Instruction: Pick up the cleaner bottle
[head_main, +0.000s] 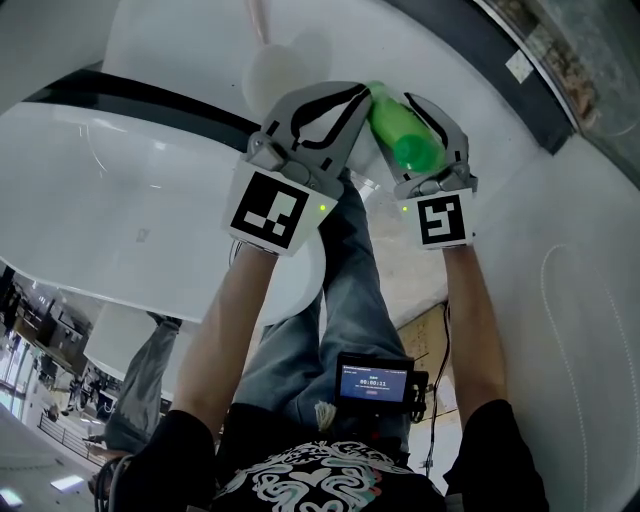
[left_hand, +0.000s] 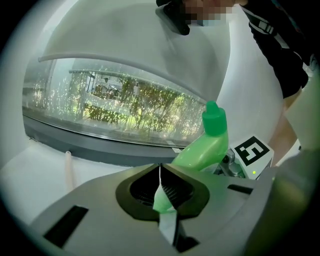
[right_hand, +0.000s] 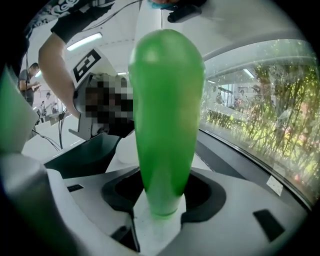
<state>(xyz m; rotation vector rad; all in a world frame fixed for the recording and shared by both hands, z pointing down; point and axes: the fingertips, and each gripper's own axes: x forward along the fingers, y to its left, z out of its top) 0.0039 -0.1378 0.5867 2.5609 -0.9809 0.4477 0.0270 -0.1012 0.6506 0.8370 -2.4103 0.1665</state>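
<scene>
The white table (head_main: 100, 170) is well below both arms, so I'd say the lift itself is basically done. The right claw (right_hand: 160, 212) is clamped onto the green cleaner bottle (right_hand: 167, 110) and holds it up in the air, clear of everything. The left claw (left_hand: 160, 172) is pinched closed with nothing in it, just beside the bottle. It's probably a spare, not needed for this hold.
</scene>
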